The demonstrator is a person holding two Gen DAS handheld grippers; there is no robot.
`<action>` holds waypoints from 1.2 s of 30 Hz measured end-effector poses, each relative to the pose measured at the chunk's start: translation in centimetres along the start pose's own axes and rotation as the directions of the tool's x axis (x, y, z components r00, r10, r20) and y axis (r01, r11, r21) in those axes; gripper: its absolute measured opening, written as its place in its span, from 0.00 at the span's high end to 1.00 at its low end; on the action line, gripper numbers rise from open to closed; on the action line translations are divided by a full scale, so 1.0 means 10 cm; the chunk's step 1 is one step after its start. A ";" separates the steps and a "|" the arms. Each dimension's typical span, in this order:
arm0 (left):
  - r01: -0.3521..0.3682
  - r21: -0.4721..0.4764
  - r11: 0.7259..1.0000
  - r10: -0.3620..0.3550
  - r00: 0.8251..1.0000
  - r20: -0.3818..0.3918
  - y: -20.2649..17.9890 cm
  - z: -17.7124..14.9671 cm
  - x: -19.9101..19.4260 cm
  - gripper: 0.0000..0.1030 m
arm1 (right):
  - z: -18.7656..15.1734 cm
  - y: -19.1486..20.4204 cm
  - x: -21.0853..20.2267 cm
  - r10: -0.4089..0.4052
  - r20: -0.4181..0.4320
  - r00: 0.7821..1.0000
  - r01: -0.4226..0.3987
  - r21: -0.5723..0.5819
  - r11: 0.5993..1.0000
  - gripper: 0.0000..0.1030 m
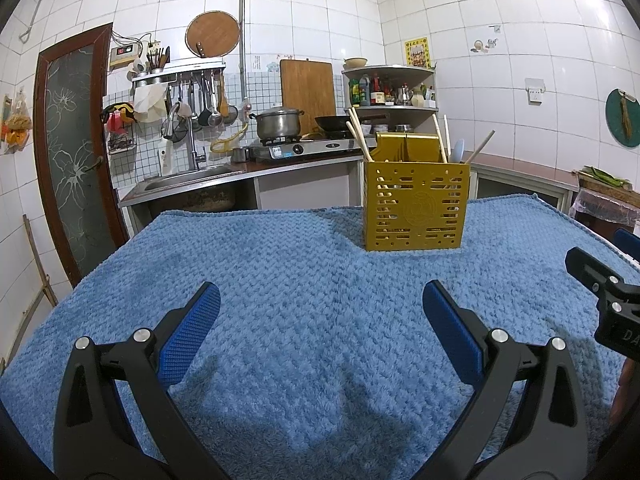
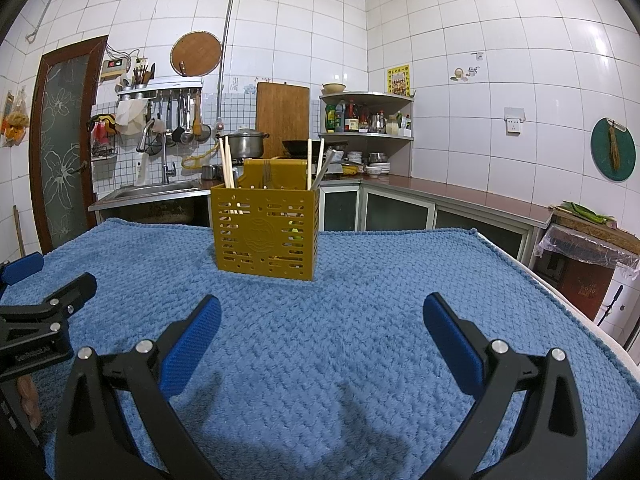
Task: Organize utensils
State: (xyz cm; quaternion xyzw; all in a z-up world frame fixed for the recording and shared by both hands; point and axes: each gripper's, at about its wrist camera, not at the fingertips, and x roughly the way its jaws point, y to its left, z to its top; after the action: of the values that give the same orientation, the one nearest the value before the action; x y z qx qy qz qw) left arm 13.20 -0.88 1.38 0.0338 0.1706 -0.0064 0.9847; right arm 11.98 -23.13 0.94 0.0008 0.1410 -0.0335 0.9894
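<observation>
Several chopsticks point(image 1: 358, 134) + spoon point(image 1: 457, 150) in yellow caddy point(image 1: 414, 208).

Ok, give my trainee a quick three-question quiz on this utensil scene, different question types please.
1. True or false: the left gripper holds a chopstick.
2. Where does the yellow utensil holder stand? A) on the blue towel B) in the sink C) on the stove
3. Fill in: the right gripper has its jaws ____.

Key: 1 false, it is open and empty; 2 A; 3 open.
</observation>
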 end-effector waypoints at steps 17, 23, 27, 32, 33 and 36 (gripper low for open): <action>-0.002 0.001 1.000 0.002 1.000 -0.004 0.00 -0.01 0.01 0.05 | -0.02 -0.02 0.01 -0.001 -0.004 1.000 0.001 0.000 1.000 0.04; -0.002 0.002 1.000 0.002 1.000 -0.003 0.01 -0.01 0.02 0.05 | -0.02 -0.02 0.01 -0.001 -0.004 1.000 0.001 0.000 1.000 0.04; -0.002 0.001 1.000 0.002 1.000 -0.004 0.01 -0.01 0.02 0.05 | -0.02 -0.02 0.01 -0.001 -0.003 1.000 0.001 0.000 1.000 0.04; -0.002 0.001 1.000 0.002 1.000 -0.004 0.01 0.00 0.01 0.05 | -0.02 -0.02 0.01 -0.001 -0.004 1.000 0.001 -0.001 1.000 0.04; -0.002 0.001 1.000 0.002 1.000 -0.005 0.01 -0.01 0.02 0.05 | -0.02 -0.02 0.01 -0.001 -0.004 1.000 0.001 -0.001 1.000 0.04; -0.002 0.001 1.000 0.002 1.000 -0.004 0.01 -0.01 0.02 0.05 | -0.02 -0.02 0.01 -0.001 -0.004 1.000 0.001 0.000 1.000 0.04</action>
State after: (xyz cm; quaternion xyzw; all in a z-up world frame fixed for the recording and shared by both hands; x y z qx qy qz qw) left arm 13.33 -0.76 1.29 0.0345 0.1727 -0.0056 0.9843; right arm 12.06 -23.34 0.75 0.0006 0.1431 -0.0340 0.9891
